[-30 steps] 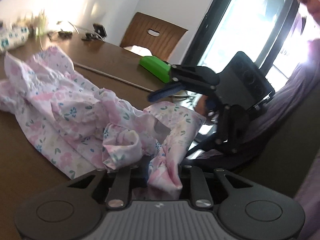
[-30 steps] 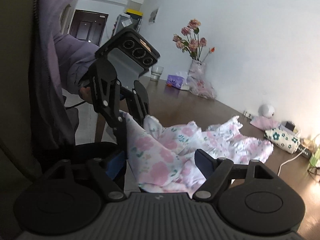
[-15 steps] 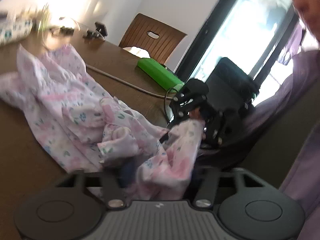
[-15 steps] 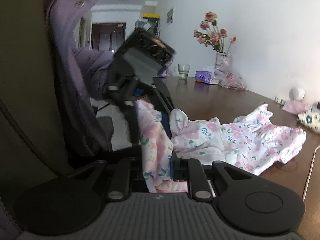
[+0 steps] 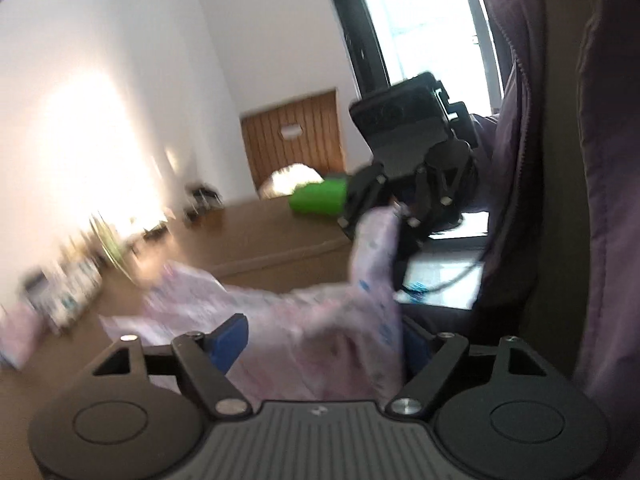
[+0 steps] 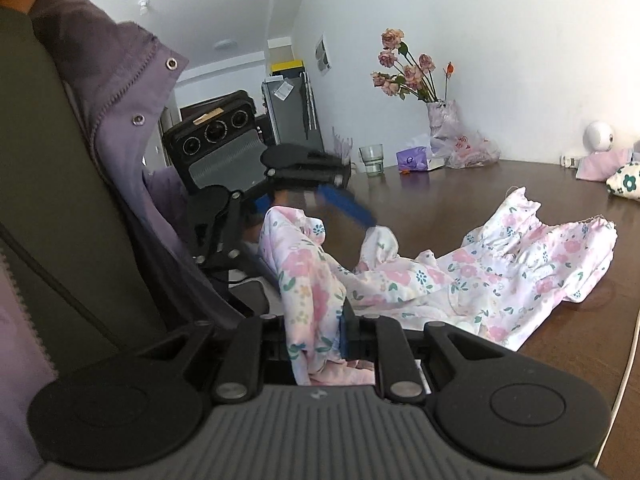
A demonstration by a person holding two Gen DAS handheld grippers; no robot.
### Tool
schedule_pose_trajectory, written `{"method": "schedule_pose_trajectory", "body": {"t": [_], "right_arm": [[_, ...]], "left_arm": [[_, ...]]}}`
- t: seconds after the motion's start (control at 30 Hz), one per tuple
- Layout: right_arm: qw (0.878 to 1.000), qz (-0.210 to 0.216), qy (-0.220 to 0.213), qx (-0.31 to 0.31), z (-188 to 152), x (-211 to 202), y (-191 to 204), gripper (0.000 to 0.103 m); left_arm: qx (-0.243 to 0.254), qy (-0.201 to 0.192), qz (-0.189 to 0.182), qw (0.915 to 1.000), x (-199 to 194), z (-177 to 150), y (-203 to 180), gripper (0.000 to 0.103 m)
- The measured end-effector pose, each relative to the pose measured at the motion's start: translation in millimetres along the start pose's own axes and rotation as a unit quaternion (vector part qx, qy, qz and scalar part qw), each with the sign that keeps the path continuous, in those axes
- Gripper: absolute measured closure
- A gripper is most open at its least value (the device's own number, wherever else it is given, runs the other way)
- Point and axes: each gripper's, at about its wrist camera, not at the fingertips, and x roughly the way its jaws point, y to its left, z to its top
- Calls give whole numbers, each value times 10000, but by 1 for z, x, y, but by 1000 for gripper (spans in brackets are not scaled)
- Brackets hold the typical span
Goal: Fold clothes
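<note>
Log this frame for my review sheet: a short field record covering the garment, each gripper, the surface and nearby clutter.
garment: floral garment, crumpled, mostly lying on the table, one end lifted
right gripper: shut on the garment's lifted end
left gripper: jaws opening, cloth between them, pads not pressing it
surface: dark wooden table
clutter: vase of roses, drinking glass, purple tissue pack, green object
fold: not yet made

White garment (image 6: 472,276), pink floral print (teal leaves); brown table (image 6: 460,196); green box (image 5: 320,199).
</note>
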Motion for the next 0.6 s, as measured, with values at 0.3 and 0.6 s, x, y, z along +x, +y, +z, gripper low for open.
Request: {"method": "schedule_pose_trajectory", "body": {"t": [0.3,0.6], "right_arm": [[9995,281,102,48,4,1,-10,86],[9985,134,-321,425,5,-14,-26,81]], "left_arm": [[575,624,-969,9917,39,1,-8,29],[-1520,469,-1666,9731,48,-18,41,73]]}}
